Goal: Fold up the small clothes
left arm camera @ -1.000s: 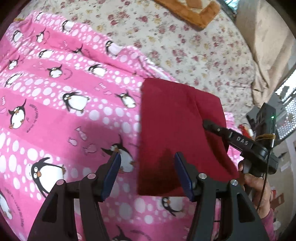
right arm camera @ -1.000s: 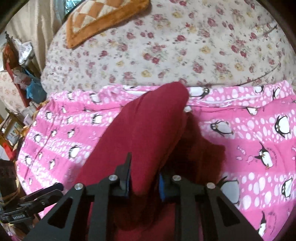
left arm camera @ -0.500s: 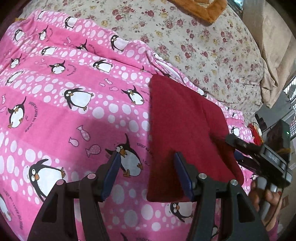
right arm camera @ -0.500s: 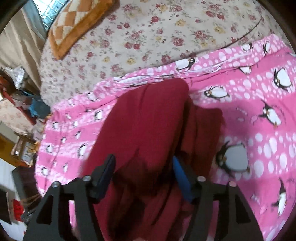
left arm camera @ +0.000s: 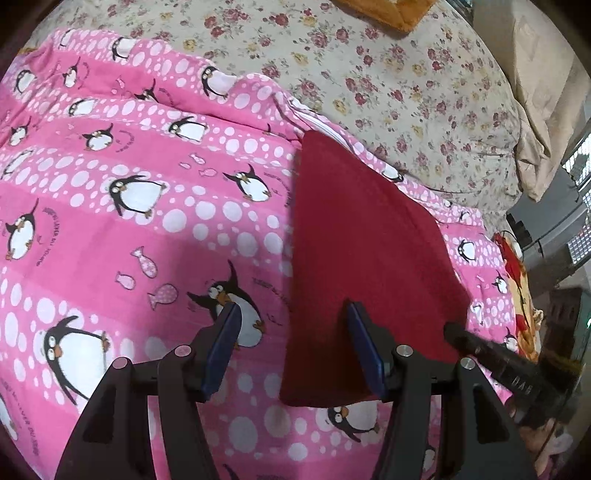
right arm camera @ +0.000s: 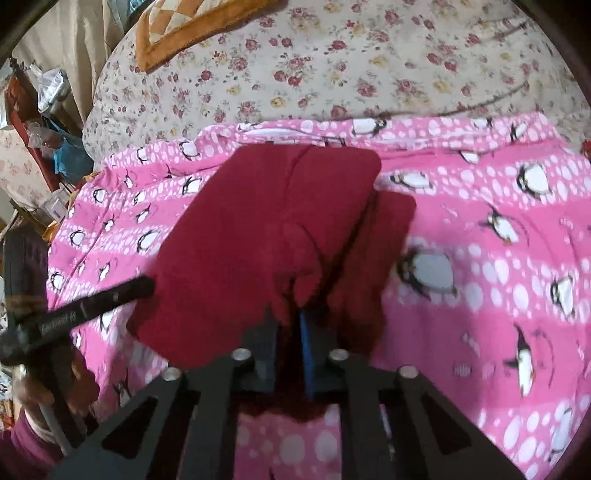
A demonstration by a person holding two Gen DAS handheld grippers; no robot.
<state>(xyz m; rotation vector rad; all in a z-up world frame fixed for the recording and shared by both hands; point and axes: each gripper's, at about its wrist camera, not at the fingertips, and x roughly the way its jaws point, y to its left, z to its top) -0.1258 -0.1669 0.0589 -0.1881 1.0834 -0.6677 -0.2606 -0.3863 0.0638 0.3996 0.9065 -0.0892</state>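
A dark red garment (left arm camera: 362, 236) lies folded on the pink penguin blanket (left arm camera: 147, 221). My left gripper (left arm camera: 291, 325) is open just above the blanket, with its right finger over the garment's near left edge and nothing between its pads. In the right wrist view the red garment (right arm camera: 258, 229) lies as a folded panel with a second layer to its right. My right gripper (right arm camera: 290, 321) is shut on the garment's near edge. The left gripper's finger (right arm camera: 96, 302) reaches to the garment's left edge. The right gripper's body (left arm camera: 517, 373) shows at the garment's right corner.
A floral bedspread (left arm camera: 388, 74) covers the bed beyond the blanket. An orange patterned cushion (right arm camera: 192, 26) lies at the far end. Cluttered shelves (right arm camera: 33, 122) stand at the bedside. A beige curtain (left arm camera: 546, 74) hangs on the right.
The right gripper opened half a second ago and has closed again on the garment's near edge. The garment now lies flatter and wider. The left gripper stayed open and shifted slightly.
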